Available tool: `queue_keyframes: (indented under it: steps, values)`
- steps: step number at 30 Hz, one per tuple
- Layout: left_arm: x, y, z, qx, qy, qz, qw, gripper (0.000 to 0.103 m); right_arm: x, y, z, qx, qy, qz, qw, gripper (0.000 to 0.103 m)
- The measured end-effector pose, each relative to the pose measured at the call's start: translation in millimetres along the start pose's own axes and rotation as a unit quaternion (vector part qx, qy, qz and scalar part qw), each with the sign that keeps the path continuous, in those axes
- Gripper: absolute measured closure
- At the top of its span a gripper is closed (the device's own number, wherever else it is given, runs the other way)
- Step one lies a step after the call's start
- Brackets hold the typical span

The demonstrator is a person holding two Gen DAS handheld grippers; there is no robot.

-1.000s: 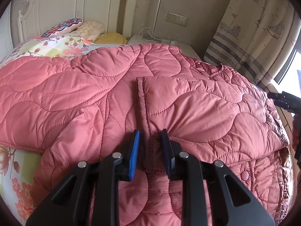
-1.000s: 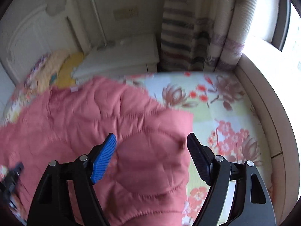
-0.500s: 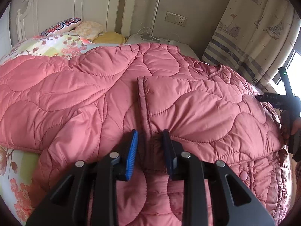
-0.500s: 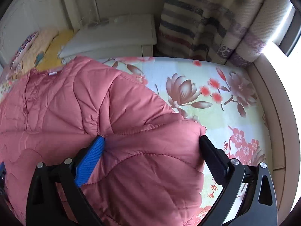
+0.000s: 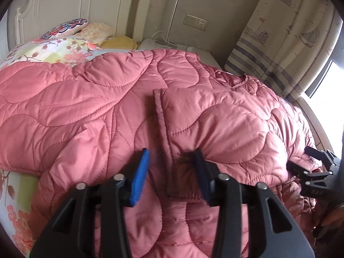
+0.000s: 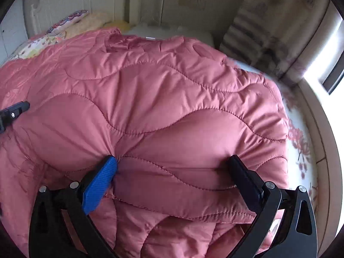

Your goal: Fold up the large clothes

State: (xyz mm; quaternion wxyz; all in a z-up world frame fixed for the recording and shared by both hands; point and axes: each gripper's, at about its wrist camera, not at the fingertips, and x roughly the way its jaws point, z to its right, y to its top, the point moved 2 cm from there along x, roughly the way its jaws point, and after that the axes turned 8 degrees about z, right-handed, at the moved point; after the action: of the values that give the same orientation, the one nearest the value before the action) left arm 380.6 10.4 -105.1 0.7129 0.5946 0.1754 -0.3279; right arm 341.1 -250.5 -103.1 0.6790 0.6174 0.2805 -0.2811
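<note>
A pink quilted jacket [image 5: 120,99] lies spread over the bed and fills both views. One sleeve [image 5: 215,124] is folded across its front. My left gripper [image 5: 172,152] hangs just above the sleeve's cuff [image 5: 182,178]; its jaws are opening, with the cuff lying loose between the pads. In the right wrist view the right gripper [image 6: 172,158] stands wide open, with a folded bulge of the jacket [image 6: 182,129] between its fingers. Each gripper shows at the edge of the other's view: the right gripper [image 5: 311,167] and the left gripper [image 6: 13,114].
A floral bedsheet [image 5: 15,197] shows at the jacket's left and along the right [image 6: 301,146]. Pillows [image 5: 71,26] lie against the white headboard [image 5: 64,4]. A white nightstand [image 5: 154,43], a wall socket [image 5: 195,22] and a striped curtain [image 5: 279,32] by the window stand behind.
The left jaws have spread apart and let go of the cuff. The right gripper has swung left over the jacket with its jaws widening, and it sits lower at the left view's edge.
</note>
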Motion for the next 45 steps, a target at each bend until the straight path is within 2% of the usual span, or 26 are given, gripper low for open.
queue_keyframes:
  steps: [2,4,6,10,11,13,16,18,19,20,24,26,27,28,29,30,31,34,35,36,37,38,40,42,43,45]
  values:
    - [0.0,-0.1,-0.5,-0.005,-0.013,0.000,0.9999,0.051,-15.3,2.7,4.5,0.037,0.009,-0.015,0.999,0.004]
    - [0.1,0.1,-0.6,-0.008,-0.021,0.001,0.9997,0.048,-39.7,0.3,5.9,0.063,0.028,0.018,0.997,0.004]
    - [0.7,0.2,0.6,-0.008,-0.029,0.001,0.9996,0.044,-55.8,-12.1,-2.2,0.059,0.029,0.036,0.997,0.004]
    - [0.0,0.6,4.4,-0.002,-0.048,0.002,0.9989,0.023,-41.5,-44.5,-27.8,-0.008,-0.025,0.032,0.999,0.004]
    - [-0.8,0.5,5.1,-0.001,-0.050,0.004,0.9988,0.019,-32.6,-51.1,-27.8,0.006,-0.014,0.032,0.999,0.005]
    - [-5.9,0.9,3.6,-0.005,-0.052,0.015,0.9985,0.019,-38.6,-47.7,-17.1,0.029,-0.007,0.030,0.999,0.005]
    - [-26.0,5.5,-16.2,-0.048,-0.030,0.042,0.9975,0.018,-35.4,-41.7,-12.1,0.026,-0.009,0.029,0.999,0.005]
    - [-53.4,4.7,-39.9,-0.096,-0.018,0.065,0.9931,0.018,-37.0,-38.3,-13.3,0.017,-0.017,0.032,0.999,0.005]
    - [-70.0,2.2,-54.3,-0.123,-0.017,0.082,0.9888,0.014,-39.2,-39.5,-13.9,0.016,-0.018,0.032,0.999,0.005]
    - [-93.1,-3.7,-76.6,-0.161,-0.010,0.109,0.9808,0.010,-40.1,-41.5,-15.5,0.016,-0.017,0.032,0.999,0.005]
    - [-144.4,-17.1,-159.0,-0.249,0.037,0.159,0.9546,0.009,-39.2,-38.2,-11.2,0.027,-0.005,0.029,0.999,0.004]
    - [-162.7,-28.4,-219.5,-0.334,0.069,0.168,0.9251,0.013,-35.2,-42.8,-12.4,0.026,-0.006,0.029,0.999,0.004]
    - [-167.6,-32.7,-240.8,-0.369,0.071,0.170,0.9110,0.016,-34.4,-46.9,-15.5,0.025,-0.007,0.030,0.999,0.004]
    - [-172.4,-40.7,-269.3,-0.418,0.071,0.175,0.8884,0.025,-34.3,-46.4,-15.1,0.026,-0.006,0.030,0.999,0.004]
    - [-174.2,-45.2,-285.8,-0.446,0.062,0.181,0.8745,0.037,-34.1,-45.9,-14.8,0.026,-0.006,0.030,0.999,0.004]
    - [-175.7,-48.3,-305.1,-0.474,0.046,0.190,0.8582,0.042,-34.1,-45.4,-14.4,0.027,-0.006,0.029,0.999,0.004]
    - [-176.6,-46.2,-318.7,-0.486,0.041,0.198,0.8502,0.046,-34.1,-45.0,-14.5,0.026,-0.007,0.030,0.999,0.004]
    - [-174.9,-32.0,-343.2,-0.488,0.047,0.227,0.8413,0.047,-34.5,-43.6,-13.2,0.026,-0.006,0.030,0.999,0.004]
    - [-171.1,-28.0,-350.3,-0.492,0.053,0.230,0.8377,0.057,-34.7,-43.1,-12.8,0.026,-0.006,0.030,0.999,0.004]
    - [-167.9,-25.8,-354.6,-0.496,0.057,0.228,0.8360,0.064,-35.3,-44.0,-13.3,0.026,-0.005,0.030,0.999,0.004]
    - [-163.6,-23.0,-356.6,-0.499,0.065,0.218,0.8359,0.086,-35.4,-44.5,-13.8,0.027,-0.005,0.030,0.999,0.004]
    - [-162.6,-21.0,-355.5,-0.499,0.073,0.213,0.8366,0.094,-36.0,-44.4,-13.2,0.027,-0.004,0.031,0.999,0.004]
    - [-173.8,-6.6,-331.6,-0.475,0.092,0.245,0.8399,0.096,-35.3,-45.1,-14.3,0.028,-0.004,0.032,0.999,0.004]
    - [-187.5,14.5,-296.2,-0.439,0.082,0.277,0.8507,0.096,-35.4,-45.3,-14.3,0.028,-0.003,0.032,0.999,0.004]
    - [-193.1,27.3,-271.7,-0.419,0.069,0.289,0.8578,0.096,-35.7,-45.3,-14.4,0.028,-0.003,0.032,0.999,0.004]
    - [-199.5,56.3,-215.8,-0.367,0.031,0.302,0.8791,0.096,-35.9,-45.3,-14.0,0.028,-0.003,0.032,0.999,0.004]
